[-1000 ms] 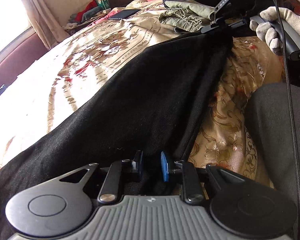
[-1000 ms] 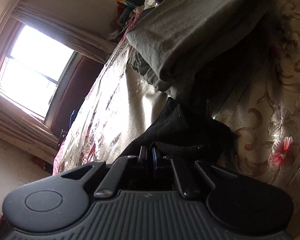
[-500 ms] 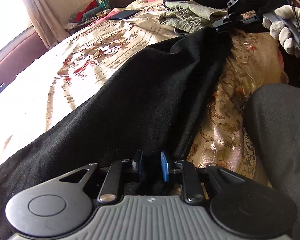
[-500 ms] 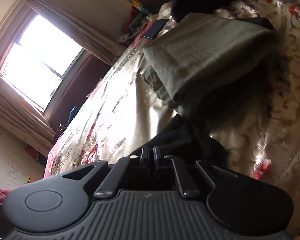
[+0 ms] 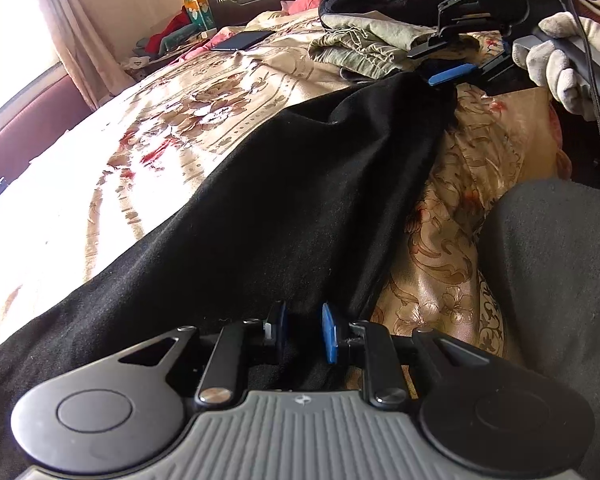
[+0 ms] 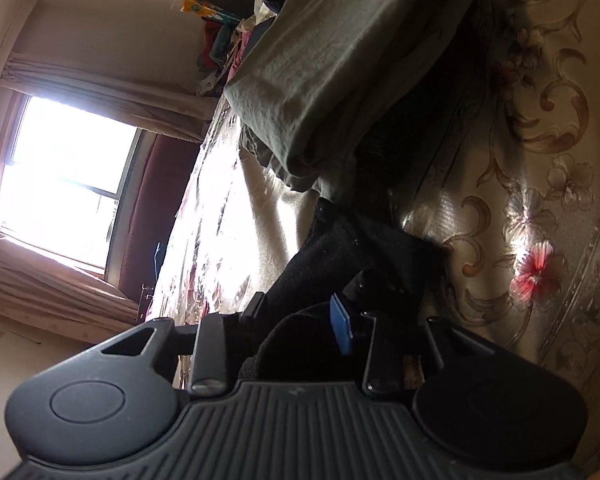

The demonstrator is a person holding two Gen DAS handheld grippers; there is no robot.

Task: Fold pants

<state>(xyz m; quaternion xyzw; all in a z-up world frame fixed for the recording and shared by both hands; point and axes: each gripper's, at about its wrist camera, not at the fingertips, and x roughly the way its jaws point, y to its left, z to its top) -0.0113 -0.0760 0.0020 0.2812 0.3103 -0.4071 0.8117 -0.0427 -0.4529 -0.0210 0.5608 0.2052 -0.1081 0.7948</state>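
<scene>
The long black soft-fabric pants [image 5: 300,200] lie stretched across the floral beige satin bedspread [image 5: 160,120]. Just past their far end sits a pile of folded olive-green cloth [image 5: 364,44]. The left tool [image 5: 302,330] pinches the near hem, jaws narrow. The right tool [image 6: 300,316], in a white-gloved hand [image 5: 556,60], is opening, fabric loose between its pads. A bright curtained window [image 6: 60,184] lights the room.

Your black pants [image 5: 284,208] lie stretched on the bed w/ floral cover [image 5: 172,128], running from 6 o'clock up to 1 o'clock. Soft dark knit, doubled lengthwise; near end bunched, far end puckered into a small ridge.
</scene>
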